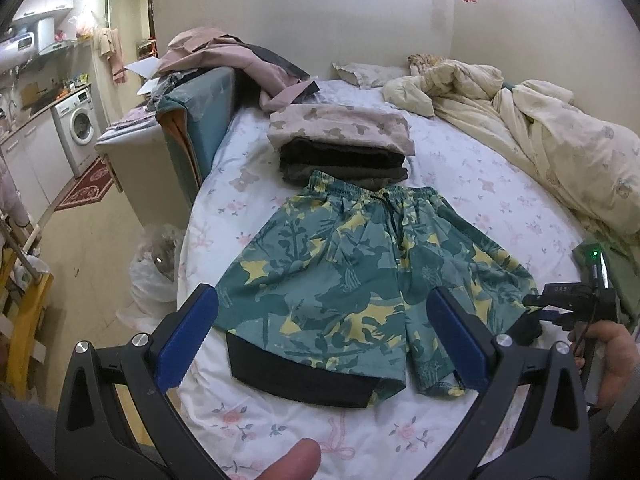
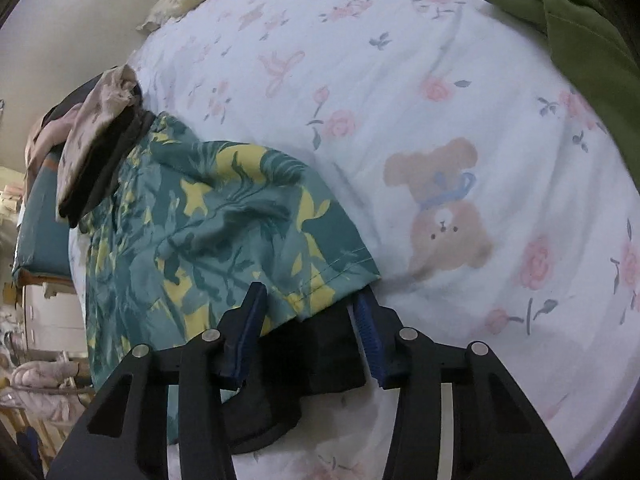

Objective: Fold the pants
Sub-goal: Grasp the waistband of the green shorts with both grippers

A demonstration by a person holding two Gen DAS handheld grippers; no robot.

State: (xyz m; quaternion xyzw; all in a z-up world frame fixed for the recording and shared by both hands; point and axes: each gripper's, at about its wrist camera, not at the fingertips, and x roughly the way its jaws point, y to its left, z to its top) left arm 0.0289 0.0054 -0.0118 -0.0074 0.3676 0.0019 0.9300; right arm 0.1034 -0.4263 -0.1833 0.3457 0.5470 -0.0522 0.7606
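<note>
Shorts [image 1: 360,268], thin woven cloth in teal with a yellow leaf print and a gathered drawstring waist, spread flat near the foot edge of the floral bedsheet [image 1: 460,176], hems over a black panel [image 1: 296,376]. Left gripper [image 1: 322,336]: blue ribbed pads spread wide, nothing between. Right gripper [image 2: 308,320]: half spread, astride the hem corner; contact unclear.

Dim warm light; fisheye edges warped; right view blurred.
</note>
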